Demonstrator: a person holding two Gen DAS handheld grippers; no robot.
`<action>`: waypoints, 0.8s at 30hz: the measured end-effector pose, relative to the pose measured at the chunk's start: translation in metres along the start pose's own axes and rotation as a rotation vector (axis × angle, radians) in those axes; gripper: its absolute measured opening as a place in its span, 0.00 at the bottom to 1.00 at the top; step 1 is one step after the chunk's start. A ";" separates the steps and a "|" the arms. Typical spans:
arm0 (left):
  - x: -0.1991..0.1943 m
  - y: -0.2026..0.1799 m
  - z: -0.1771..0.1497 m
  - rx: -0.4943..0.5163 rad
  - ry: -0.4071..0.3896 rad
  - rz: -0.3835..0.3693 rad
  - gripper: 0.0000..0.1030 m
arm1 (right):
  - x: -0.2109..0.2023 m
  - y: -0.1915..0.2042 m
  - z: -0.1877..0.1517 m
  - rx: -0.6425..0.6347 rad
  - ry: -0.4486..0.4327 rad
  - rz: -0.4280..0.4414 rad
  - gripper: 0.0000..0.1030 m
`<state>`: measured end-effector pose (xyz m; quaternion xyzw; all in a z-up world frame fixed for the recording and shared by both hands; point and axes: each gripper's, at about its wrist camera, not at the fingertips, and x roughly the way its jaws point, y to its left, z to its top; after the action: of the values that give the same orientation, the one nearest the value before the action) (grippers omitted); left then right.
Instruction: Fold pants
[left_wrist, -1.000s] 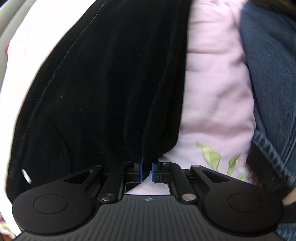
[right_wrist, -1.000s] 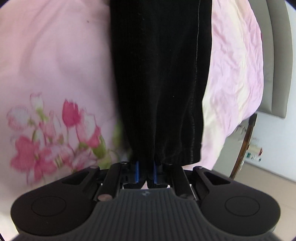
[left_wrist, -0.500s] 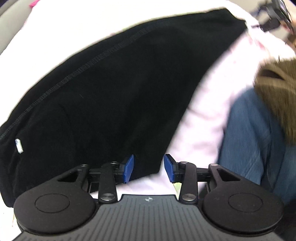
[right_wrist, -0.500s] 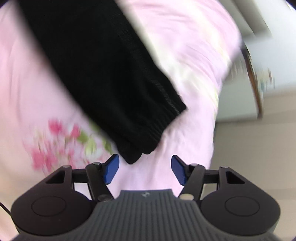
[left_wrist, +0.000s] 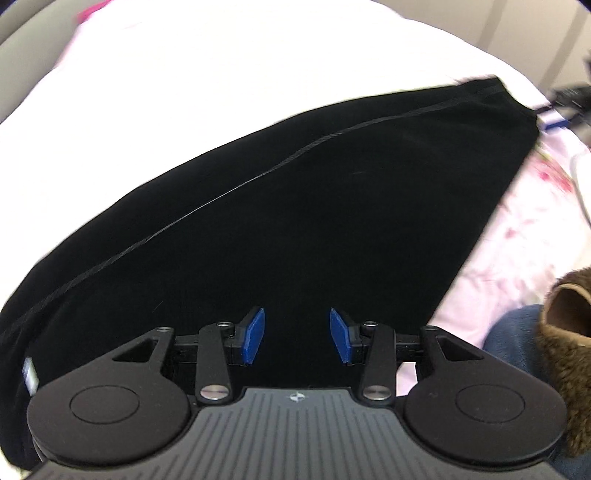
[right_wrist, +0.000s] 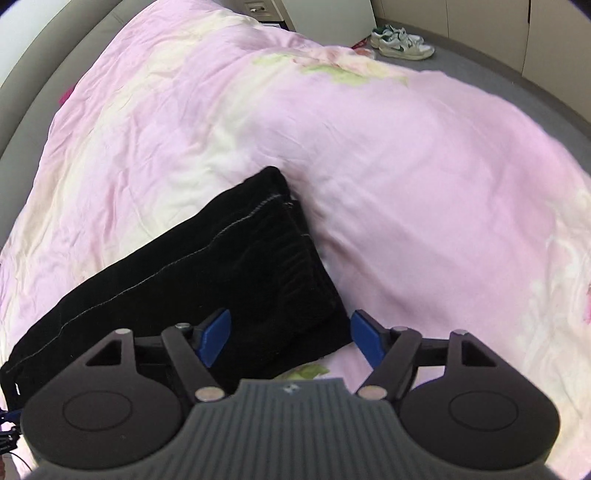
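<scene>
Already laid out, the pants (left_wrist: 295, 206) lie flat on the bed (right_wrist: 406, 177), legs stacked one on the other into a single long black strip. From the right wrist view the cuff end (right_wrist: 280, 229) points to the far side, both cuffs roughly aligned; from the left wrist view the strip runs from near left to far right, a small label (left_wrist: 30, 373) showing at its near-left edge. Left gripper (left_wrist: 296, 336): released, jaws apart over the cloth, nothing between the pads. Right gripper (right_wrist: 290, 338): released, its jaws having just been opening, the strip's near edge lying below them ungrasped. Judged progress: lengthwise fold done; the crosswise folds, cuffs toward waist, appear to remain. Containers: none visible; a pair of shoes (right_wrist: 400, 40) stands on the far floor.
</scene>
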<state>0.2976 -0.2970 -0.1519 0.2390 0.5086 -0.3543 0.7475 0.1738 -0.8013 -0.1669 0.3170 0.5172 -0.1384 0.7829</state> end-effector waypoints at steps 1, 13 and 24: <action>0.005 -0.006 0.009 0.029 0.000 -0.012 0.48 | 0.008 -0.003 0.004 0.004 0.009 0.005 0.67; 0.074 -0.088 0.093 0.245 0.005 -0.157 0.48 | 0.067 -0.050 0.029 0.182 0.144 0.245 0.73; 0.115 -0.108 0.155 0.354 -0.006 -0.094 0.48 | 0.072 -0.044 0.046 0.055 0.146 0.434 0.44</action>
<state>0.3324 -0.5094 -0.2011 0.3419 0.4467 -0.4735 0.6778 0.2140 -0.8558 -0.2350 0.4514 0.4881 0.0426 0.7458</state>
